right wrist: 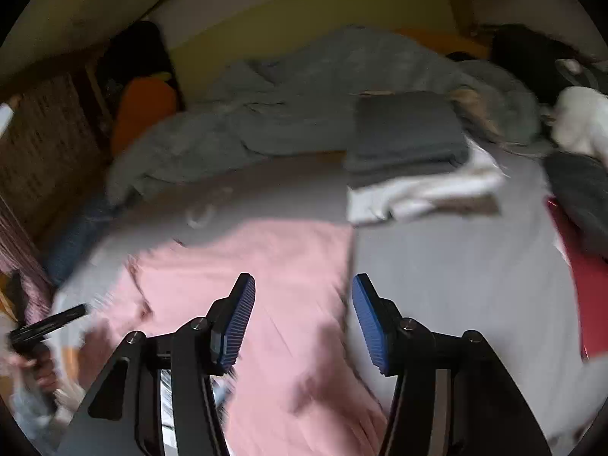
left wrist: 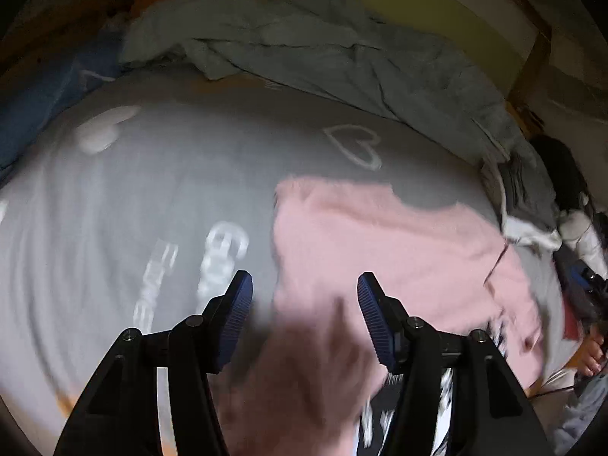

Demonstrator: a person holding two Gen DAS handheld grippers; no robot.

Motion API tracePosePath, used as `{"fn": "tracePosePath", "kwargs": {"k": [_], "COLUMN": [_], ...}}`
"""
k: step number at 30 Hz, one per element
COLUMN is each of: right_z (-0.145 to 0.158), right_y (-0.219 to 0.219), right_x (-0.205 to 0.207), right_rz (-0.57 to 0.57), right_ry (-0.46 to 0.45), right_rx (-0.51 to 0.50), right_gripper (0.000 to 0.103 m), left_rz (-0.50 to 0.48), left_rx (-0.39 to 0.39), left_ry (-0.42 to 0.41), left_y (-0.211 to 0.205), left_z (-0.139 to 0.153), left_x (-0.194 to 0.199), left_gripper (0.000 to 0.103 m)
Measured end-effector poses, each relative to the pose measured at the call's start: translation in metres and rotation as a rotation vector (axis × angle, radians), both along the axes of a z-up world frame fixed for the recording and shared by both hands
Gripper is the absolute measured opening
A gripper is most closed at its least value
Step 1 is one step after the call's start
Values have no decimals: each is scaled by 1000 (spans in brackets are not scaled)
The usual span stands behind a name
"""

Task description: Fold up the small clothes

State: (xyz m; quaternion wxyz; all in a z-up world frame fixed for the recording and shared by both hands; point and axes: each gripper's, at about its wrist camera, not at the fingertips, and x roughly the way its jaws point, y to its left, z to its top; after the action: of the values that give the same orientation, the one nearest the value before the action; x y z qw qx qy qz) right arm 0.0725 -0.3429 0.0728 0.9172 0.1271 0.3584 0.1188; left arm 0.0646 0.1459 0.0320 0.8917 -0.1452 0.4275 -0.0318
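Grey bedsheet (left wrist: 159,174): pink garment (left wrist: 380,235), folded stack (right wrist: 406,140).

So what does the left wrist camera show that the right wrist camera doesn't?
Only the left wrist view shows the white heart outline printed on the grey bedsheet. Only the right wrist view shows the stack of folded dark grey and white clothes and the orange cushion. Both show the fuzzy pink garment and rumpled grey-green duvet.

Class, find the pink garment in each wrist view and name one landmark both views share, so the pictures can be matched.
Left wrist view: pink garment lies right of centre on the grey sheet, reaching under the open fingers.
Right wrist view: pink garment lies centre and lower left, under the open fingers.
Shared landmark: the rumpled grey-green blanket behind it.
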Motion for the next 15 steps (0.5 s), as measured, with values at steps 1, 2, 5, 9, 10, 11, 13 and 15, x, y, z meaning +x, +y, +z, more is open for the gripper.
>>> {"fn": "tracePosePath", "kwargs": {"k": [1, 2, 5, 9, 10, 11, 13, 15], "right_z": [5, 9, 4, -12, -19, -26, -38, -46], "right_y": [1, 1, 10, 1, -3, -6, -6, 9], "right_x": [12, 27, 77, 100, 106, 115, 131, 150], "right_rz": [16, 39, 78, 2, -10, -10, 20, 118], "right_ry": [19, 53, 271, 326, 331, 340, 370, 374], "right_rx": [17, 38, 61, 66, 53, 45, 35, 16], "right_gripper": [57, 61, 61, 61, 61, 61, 61, 61], "left_rz": [-10, -20, -39, -84, -87, -85, -85, -89], "left_rx": [2, 15, 47, -41, -54, -61, -59, -41], "left_ry": [11, 21, 66, 105, 130, 153, 180, 223], "left_y": [5, 7, 10, 16, 17, 18, 16, 11], "left_z": [3, 5, 3, -17, -25, -32, -42, -51], "left_x": [15, 29, 72, 105, 113, 122, 136, 148], "left_gripper": [56, 56, 56, 57, 56, 56, 56, 56]}}
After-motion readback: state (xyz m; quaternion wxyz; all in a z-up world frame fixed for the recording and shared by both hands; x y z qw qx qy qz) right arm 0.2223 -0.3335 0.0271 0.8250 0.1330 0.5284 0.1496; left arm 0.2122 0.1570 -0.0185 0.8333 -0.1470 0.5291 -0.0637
